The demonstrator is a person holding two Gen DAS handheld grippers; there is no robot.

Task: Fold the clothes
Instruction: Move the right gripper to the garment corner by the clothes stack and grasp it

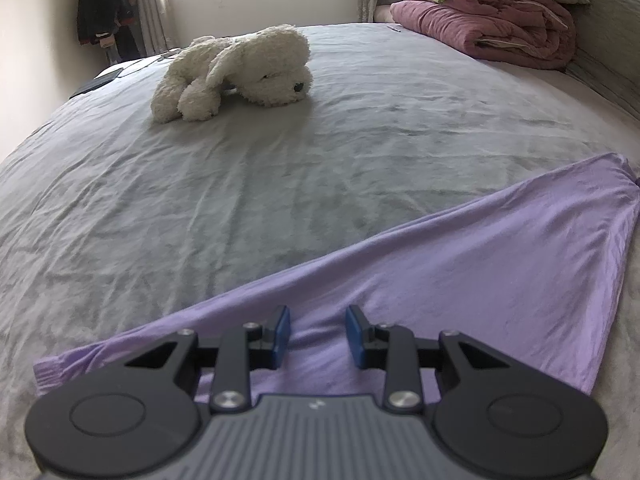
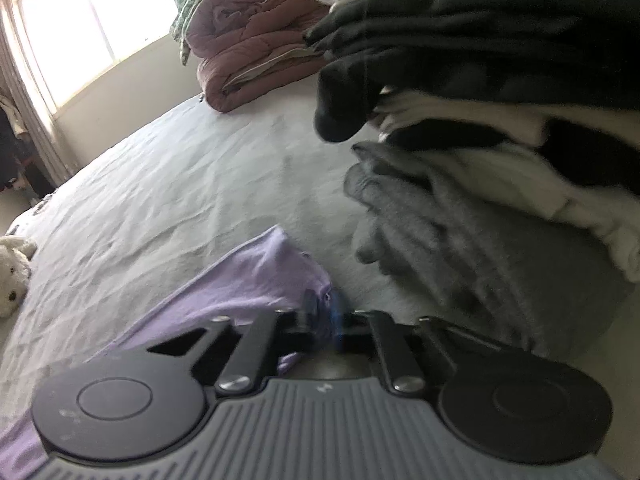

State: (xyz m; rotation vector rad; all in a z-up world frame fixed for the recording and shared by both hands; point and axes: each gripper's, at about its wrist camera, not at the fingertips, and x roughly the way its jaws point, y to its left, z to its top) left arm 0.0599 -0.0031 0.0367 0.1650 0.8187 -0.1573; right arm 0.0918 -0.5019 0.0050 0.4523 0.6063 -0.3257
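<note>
A lilac garment [image 1: 480, 272] lies on the grey bed sheet [image 1: 240, 200], pulled out into a long triangle toward the right. My left gripper [image 1: 318, 334] is open just above its near edge, with the blue pads on either side of a fold of the cloth. In the right wrist view the same lilac garment [image 2: 256, 276] runs in from the lower left. My right gripper [image 2: 326, 312] is shut on its far corner, low over the sheet [image 2: 180, 184]. The right view is blurred by motion.
A white plush dog [image 1: 240, 72] lies on the far side of the bed. Folded pink quilts [image 1: 500, 24] are stacked at the headboard. A pile of dark, white and grey clothes [image 2: 500, 140] stands close to the right gripper.
</note>
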